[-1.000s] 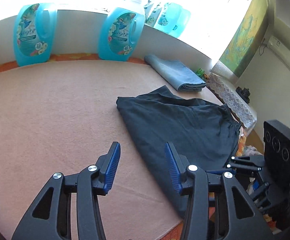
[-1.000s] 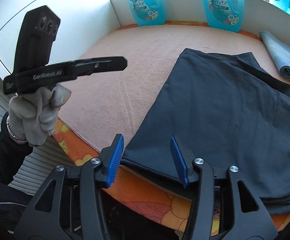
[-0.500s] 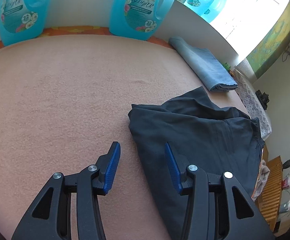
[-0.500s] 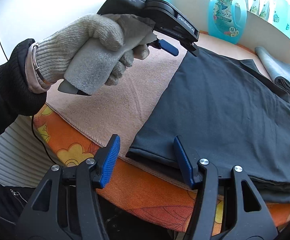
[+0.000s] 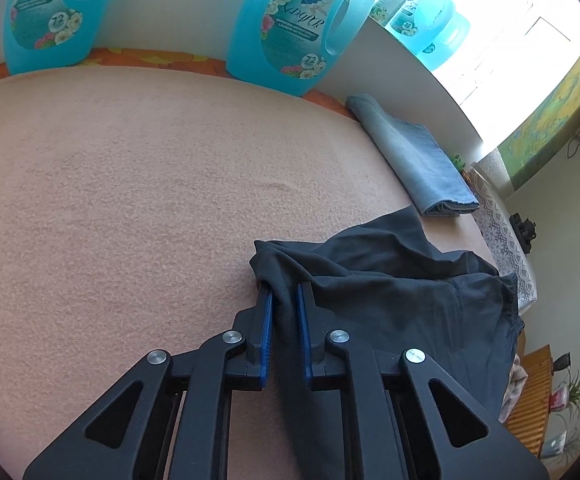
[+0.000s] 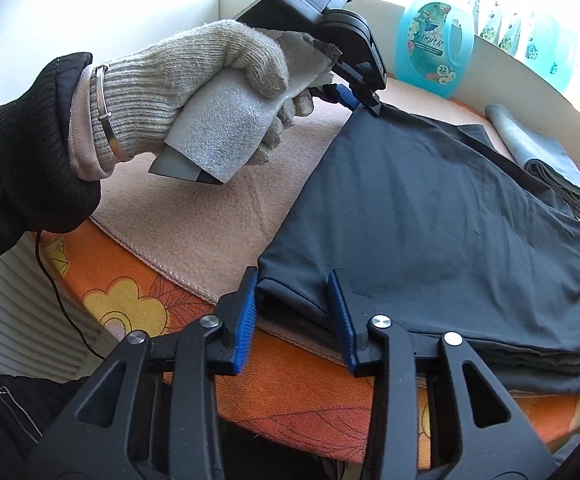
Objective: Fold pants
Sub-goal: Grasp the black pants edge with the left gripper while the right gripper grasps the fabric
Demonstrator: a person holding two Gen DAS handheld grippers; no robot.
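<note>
Pants (image 5: 390, 300), dark grey and folded into a broad stack, are lying on the pink blanket (image 5: 130, 200) that is covering the tabletop, with their near edge hanging at the blanket's front border. Left tongs (image 5: 284, 292) are gripping the far corner of the pants, the blue pads narrowed down onto a bunched fold of the cloth; in the right wrist view the same left tongs (image 6: 364, 102) are showing at that corner, held by a hand in a knitted glove (image 6: 210, 92). Right tongs (image 6: 292, 280) are standing half wide around the near corner of the pants (image 6: 430, 220), one blue pad lying just beside the corner's outer edge and the other resting over the cloth, not yet pinching it. Folded light blue cloth (image 5: 414, 160) is lying beyond the pants near the wall, apart from them. Blue detergent bottles (image 5: 302, 24) are standing along the back edge by the white wall
</note>
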